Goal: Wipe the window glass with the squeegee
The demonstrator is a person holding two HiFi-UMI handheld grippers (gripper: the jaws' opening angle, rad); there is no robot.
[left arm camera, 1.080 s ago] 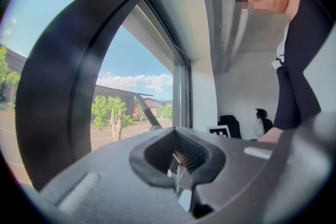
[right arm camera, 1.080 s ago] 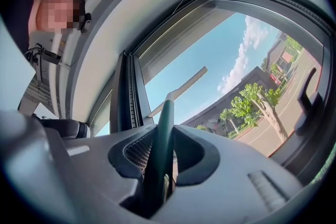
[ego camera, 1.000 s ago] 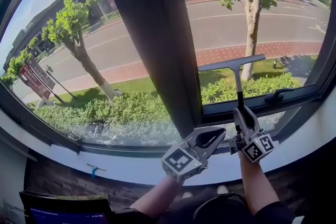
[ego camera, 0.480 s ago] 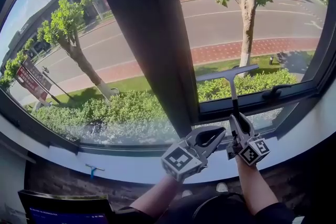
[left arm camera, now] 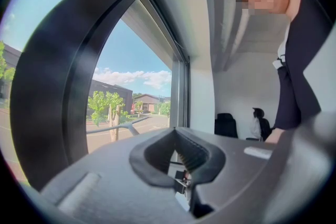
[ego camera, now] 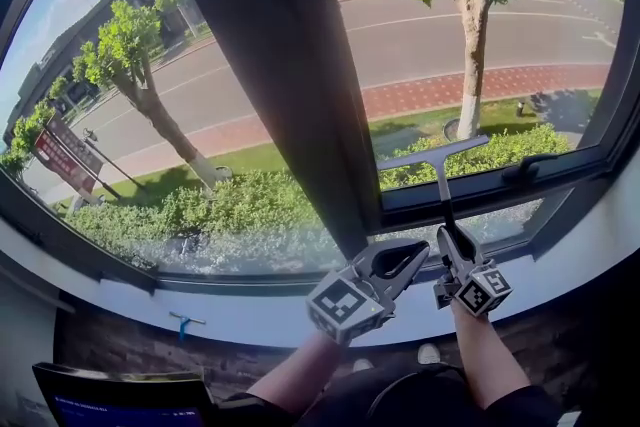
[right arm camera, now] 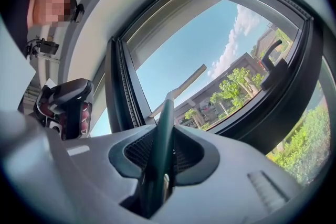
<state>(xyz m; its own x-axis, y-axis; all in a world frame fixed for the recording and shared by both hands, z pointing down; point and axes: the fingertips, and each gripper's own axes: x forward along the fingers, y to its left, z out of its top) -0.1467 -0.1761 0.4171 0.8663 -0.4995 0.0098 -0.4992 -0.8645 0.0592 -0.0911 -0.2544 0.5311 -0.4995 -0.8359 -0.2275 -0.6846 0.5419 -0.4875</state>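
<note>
Right hand-held gripper (ego camera: 456, 243) tight on slim dark T-shaped squeegee (ego camera: 434, 158) — left hand-held gripper (ego camera: 418, 253) closed, empty

The left gripper (ego camera: 400, 260) and the right gripper (ego camera: 452, 240) are smooth grey plastic, each with two jaws that bow outward around dark ribbed pads (left arm camera: 191, 152). Behind the jaws each carries a cube (ego camera: 340, 305) with black-and-white square markers on its faces. The person wears a dark top (left arm camera: 302, 60) with what look like short sleeves (ego camera: 515, 405), leaving the forearms bare.
</note>
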